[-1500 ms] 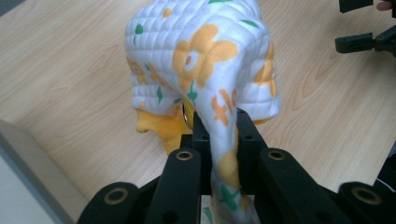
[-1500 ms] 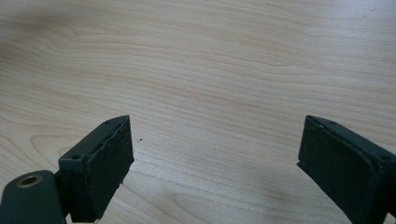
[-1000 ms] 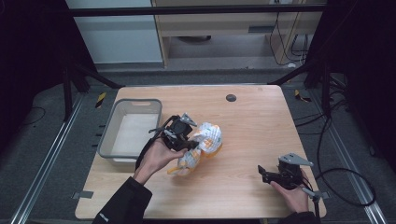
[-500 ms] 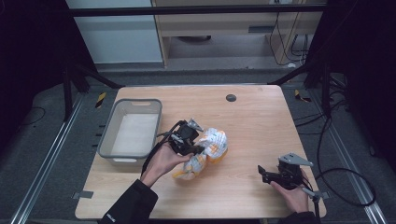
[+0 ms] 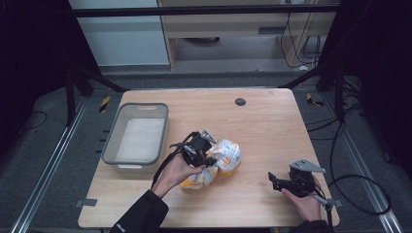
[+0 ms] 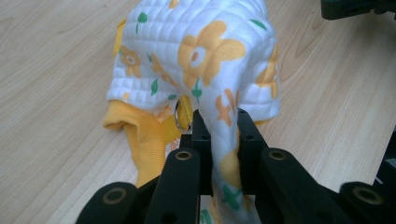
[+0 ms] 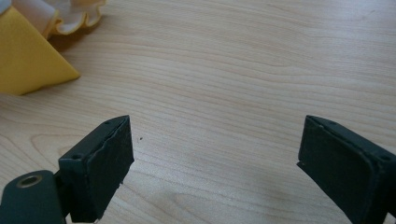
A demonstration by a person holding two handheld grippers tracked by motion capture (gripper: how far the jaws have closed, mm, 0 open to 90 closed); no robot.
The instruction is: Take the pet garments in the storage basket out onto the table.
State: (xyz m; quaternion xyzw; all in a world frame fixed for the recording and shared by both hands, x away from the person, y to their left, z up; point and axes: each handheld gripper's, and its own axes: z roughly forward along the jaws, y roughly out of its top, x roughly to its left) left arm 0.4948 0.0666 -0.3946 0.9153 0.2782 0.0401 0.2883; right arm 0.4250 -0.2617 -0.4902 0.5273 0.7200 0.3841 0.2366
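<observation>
The fingers (image 6: 201,135) of the left gripper (image 6: 219,140) pinch a fold of the flowered cloth (image 6: 201,60) to lift it off the table (image 5: 262,121) near the bin (image 5: 109,145), while the right gripper (image 7: 215,154) waits wide open, well apart.

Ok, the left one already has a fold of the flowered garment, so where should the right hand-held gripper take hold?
Probably the yellow hem corner lying flat on the table on the side of the flowered garment facing the right hand-held gripper. Come in low from the right, jaws open and level with the wood, sliding one under the edge. The left hand-held gripper pinches the opposite fold.
</observation>
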